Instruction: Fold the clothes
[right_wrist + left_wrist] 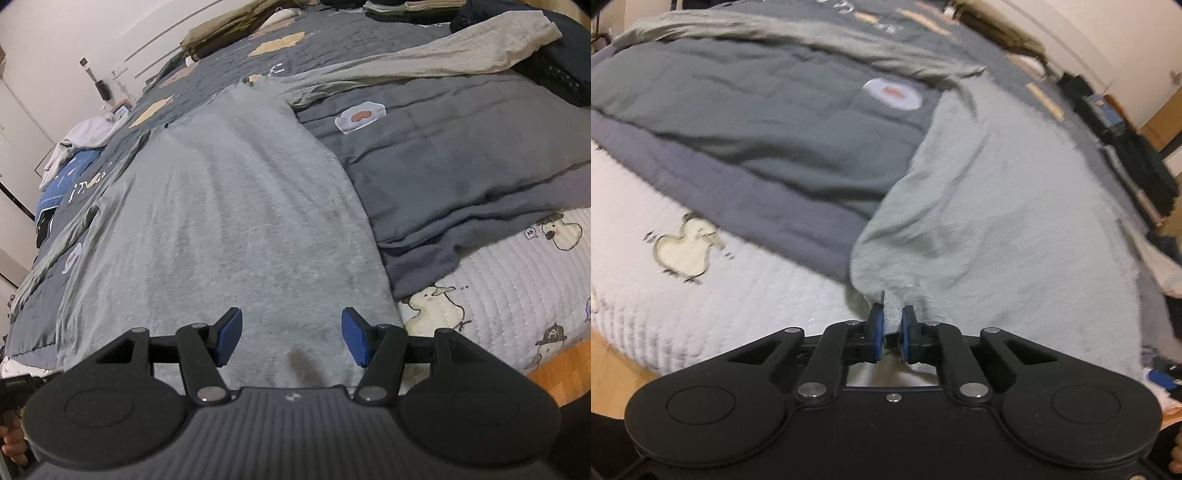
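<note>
**Inspector A:** Left wrist view, from the left edge. A white quilt (713,295) with duck prints covers the near bed corner. Over it lies a dark grey duvet (768,147), carrying a white patch with an orange mark. Along the duvet's far edge a beige sleeve (812,33) stretches across.

**Inspector B:** And the garment?

**Inspector A:** The grey shirt (1015,221) lies to the right of the duvet, overlapping its edge. Its near hem bunches into a small tuck at the bottom centre. The left gripper (893,328) has its blue pads pressed together on that tuck; cloth shows between them. Dark clutter runs along the bed's right side, too blurred to identify.

**Inspector B:** Right wrist view?

**Inspector A:** From the left: a heap of pale clothes (88,136) at the far left bed edge, beside a blue patterned item. The shirt (229,221) lies spread flat down the middle, on the duvet (461,166), with a dark smudge near its lower hem. The right gripper (291,338) hovers over that hem, jaws spread wide, pads clear of the cloth and nothing between them but the shirt's surface below.

**Inspector B:** Further right?

**Inspector A:** The sleeve (443,59) runs towards the upper right, ending by a black garment (561,77). The quilt (517,280) fills the lower right corner, wooden floor (554,373) beneath it.
</note>
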